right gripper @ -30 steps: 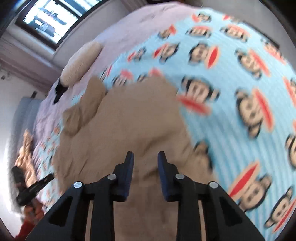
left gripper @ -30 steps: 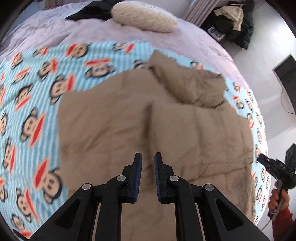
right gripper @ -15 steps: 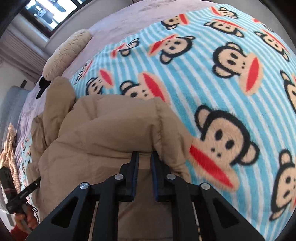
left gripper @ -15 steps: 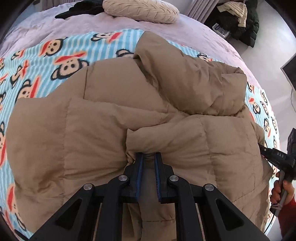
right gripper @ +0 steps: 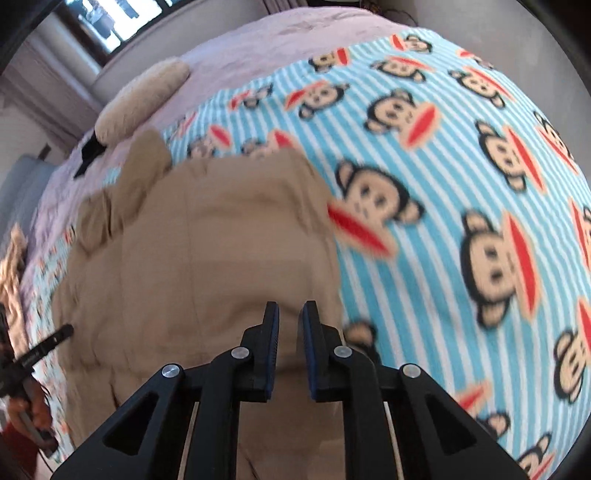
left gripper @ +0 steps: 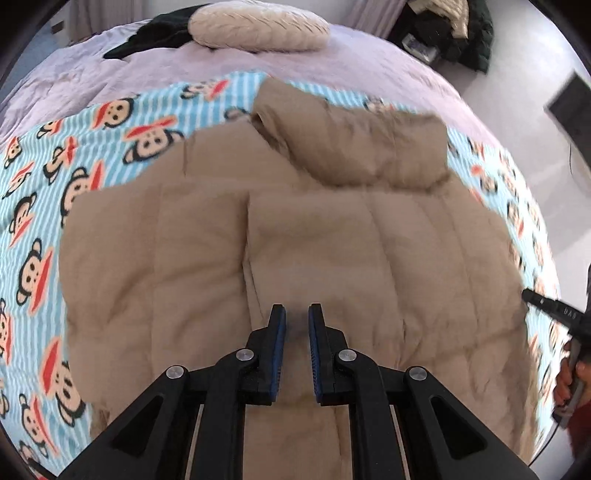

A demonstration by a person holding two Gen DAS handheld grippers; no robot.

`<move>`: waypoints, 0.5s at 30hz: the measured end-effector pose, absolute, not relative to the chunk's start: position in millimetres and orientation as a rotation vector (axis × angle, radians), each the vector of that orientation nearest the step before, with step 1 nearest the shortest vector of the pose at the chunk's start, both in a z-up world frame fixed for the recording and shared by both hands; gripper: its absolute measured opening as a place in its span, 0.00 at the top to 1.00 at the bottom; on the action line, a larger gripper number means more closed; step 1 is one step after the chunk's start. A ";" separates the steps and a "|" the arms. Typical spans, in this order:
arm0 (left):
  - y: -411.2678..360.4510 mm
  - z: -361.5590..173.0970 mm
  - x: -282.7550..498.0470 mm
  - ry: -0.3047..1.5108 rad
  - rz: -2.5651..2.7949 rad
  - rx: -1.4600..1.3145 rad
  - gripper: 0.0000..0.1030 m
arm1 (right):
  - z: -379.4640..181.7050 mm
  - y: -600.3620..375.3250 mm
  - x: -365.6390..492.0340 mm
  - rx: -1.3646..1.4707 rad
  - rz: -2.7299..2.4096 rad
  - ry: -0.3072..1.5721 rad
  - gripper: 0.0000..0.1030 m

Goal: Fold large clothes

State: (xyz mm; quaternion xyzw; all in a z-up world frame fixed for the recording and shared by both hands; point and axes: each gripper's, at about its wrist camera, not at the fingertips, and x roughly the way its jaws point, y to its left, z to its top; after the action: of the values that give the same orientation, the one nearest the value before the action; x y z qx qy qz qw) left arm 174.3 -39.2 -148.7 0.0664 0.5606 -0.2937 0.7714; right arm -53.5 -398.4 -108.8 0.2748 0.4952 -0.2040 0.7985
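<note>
A large tan puffer jacket (left gripper: 332,240) lies spread on a blue striped monkey-print blanket (left gripper: 48,192), its hood (left gripper: 354,144) folded over at the far end. My left gripper (left gripper: 296,314) hovers above the jacket's middle, slightly open and empty. In the right wrist view the jacket (right gripper: 207,251) lies to the left on the blanket (right gripper: 480,184). My right gripper (right gripper: 289,312) hovers over the jacket's right edge, slightly open and empty. The right gripper also shows at the right rim of the left wrist view (left gripper: 554,310).
A cream pillow (left gripper: 258,27) and a dark garment (left gripper: 155,37) lie on the lilac bedcover (left gripper: 369,62) beyond the blanket. Clothes are piled beside the bed at upper right (left gripper: 458,33). White floor runs along the bed's right side.
Half a second ago both grippers were shut on folds of the jacket. Now both have let go, opened slightly and lifted; the jacket lies flatter.
</note>
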 end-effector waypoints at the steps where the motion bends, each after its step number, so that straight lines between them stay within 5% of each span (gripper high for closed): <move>1: -41.1 -155.4 170.9 1.223 -0.623 0.180 0.86 | -114.5 -397.3 -56.4 0.593 -0.435 1.078 0.86; 15: -33.6 -138.5 151.2 1.198 -0.503 0.210 0.86 | -105.0 -397.4 -79.7 0.711 -0.383 1.103 0.82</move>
State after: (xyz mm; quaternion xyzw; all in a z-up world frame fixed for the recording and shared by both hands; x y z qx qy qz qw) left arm 151.2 -33.6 -138.5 0.0975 0.5565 -0.2339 0.7912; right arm -79.7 -397.4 -105.0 0.3285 0.5093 -0.1772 0.7754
